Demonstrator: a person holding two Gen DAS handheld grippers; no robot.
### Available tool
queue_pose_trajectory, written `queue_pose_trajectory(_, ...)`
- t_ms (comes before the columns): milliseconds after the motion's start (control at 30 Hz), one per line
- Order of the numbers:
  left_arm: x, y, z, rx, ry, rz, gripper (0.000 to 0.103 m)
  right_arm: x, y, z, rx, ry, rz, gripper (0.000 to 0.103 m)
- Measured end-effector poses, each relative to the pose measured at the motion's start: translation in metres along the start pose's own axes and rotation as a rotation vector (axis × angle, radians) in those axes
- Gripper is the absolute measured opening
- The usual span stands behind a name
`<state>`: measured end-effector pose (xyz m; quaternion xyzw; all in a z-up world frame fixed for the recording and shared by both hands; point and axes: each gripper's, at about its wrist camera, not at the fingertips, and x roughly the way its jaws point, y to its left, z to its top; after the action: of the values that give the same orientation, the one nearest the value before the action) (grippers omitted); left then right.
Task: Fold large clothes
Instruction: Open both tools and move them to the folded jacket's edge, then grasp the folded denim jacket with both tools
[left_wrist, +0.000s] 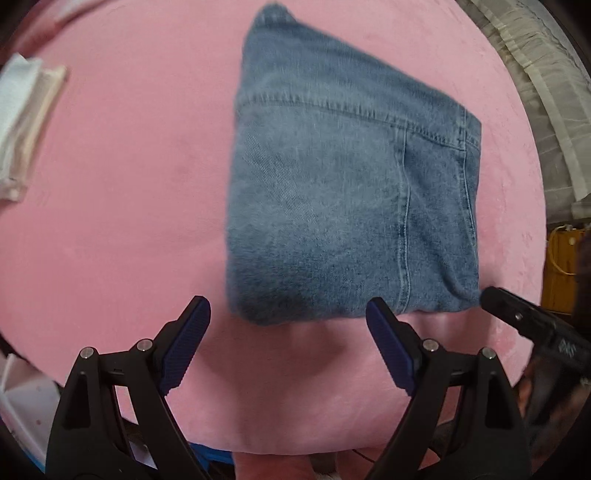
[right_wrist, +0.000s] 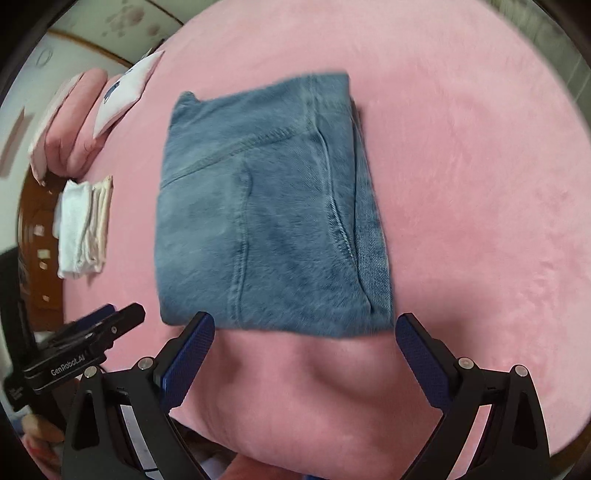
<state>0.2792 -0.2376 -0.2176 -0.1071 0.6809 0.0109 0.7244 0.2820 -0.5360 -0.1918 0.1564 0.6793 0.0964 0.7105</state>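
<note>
1. Left gripper (left_wrist: 288, 308): points steeply downward, jaws spread wide, nothing between them.
2. Right gripper (right_wrist: 304, 325): tilted downward, jaws spread wide, nothing between them.
3. The two grippers sit side by side, close but apart.

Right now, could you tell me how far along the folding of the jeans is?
The jeans already lie folded into a compact rectangle on the pink blanket. Nothing is in hand: the left gripper and right gripper are open, near the jeans' closest edge. Possibly a final fold or stacking remains.

Both wrist cameras look steeply down from close above; the 2 views share the folded jeans (left_wrist: 332, 192) (right_wrist: 273, 206).
</note>
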Motion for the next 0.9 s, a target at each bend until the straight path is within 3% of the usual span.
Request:
queue_pose_trajectory(100,0.014,0.010,0.007,-0.014,0.009,-0.035,0.085,0.021,-0.028,0.016,0.050,0.044,0.081,0.100)
queue_pose_trajectory(300,0.049,0.032,0.028,-0.057,0.081,-0.092,0.085,0.046,-0.058,0.044,0.030,0.042,0.142,0.100)
queue_pose_trajectory(600,0.077,0.056,0.063,-0.151,-0.009,-0.218,0.084,0.079,-0.073,0.081,0.005,-0.005,0.291,0.103)
queue_pose_trajectory(800,0.105,0.070,0.093,-0.199,0.009,-0.315,0.088,0.094,-0.077,0.108,0.028,0.002,0.346,0.103)
queue_pose_trajectory(900,0.112,0.070,0.100,-0.184,0.007,-0.328,0.089,0.100,-0.071,0.125,-0.002,-0.015,0.376,0.103)
